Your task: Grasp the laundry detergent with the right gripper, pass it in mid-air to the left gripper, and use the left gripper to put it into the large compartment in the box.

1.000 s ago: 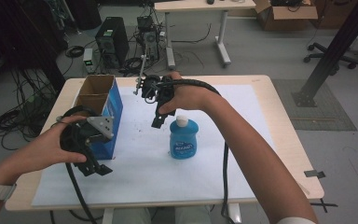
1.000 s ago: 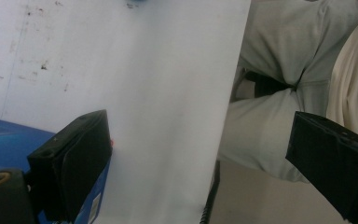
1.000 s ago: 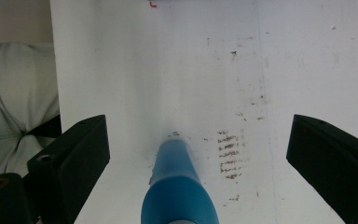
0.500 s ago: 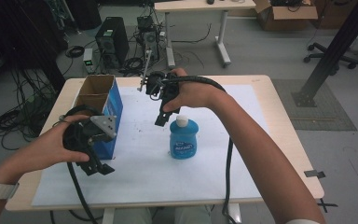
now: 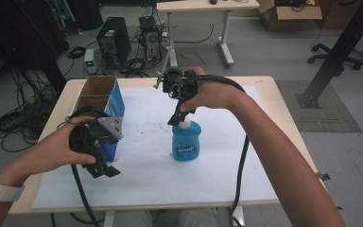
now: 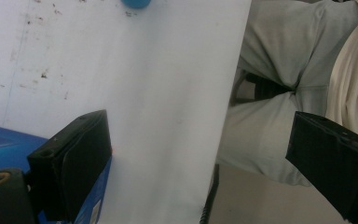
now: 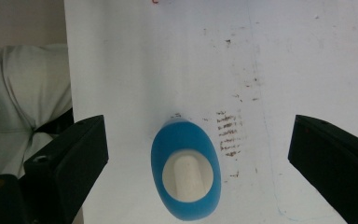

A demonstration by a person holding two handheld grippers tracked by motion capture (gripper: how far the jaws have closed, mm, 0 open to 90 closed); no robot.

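A blue bottle (image 5: 186,144) with a white cap (image 5: 185,124) stands upright in the middle of the white sheet (image 5: 246,156). My right gripper (image 5: 176,118) points down just above and left of the cap. In the right gripper view the bottle (image 7: 186,175) is seen from above, between the wide open jaws of my right gripper (image 7: 198,140), touching neither. My left gripper (image 5: 103,170) is low beside the near corner of an open-topped blue box (image 5: 116,101). In the left gripper view my left gripper (image 6: 200,135) is open and empty, its left jaw against the box (image 6: 0,144).
The table's front edge (image 6: 233,93) runs close past the left gripper, with the person's trousers (image 6: 279,56) beyond it. Dark smudges (image 7: 228,133) mark the sheet beside the bottle. Cables and a computer tower (image 5: 111,40) sit on the floor behind the table.
My right gripper has shifted right, from left of the bottle to over its cap. The left gripper has barely moved beside the box.
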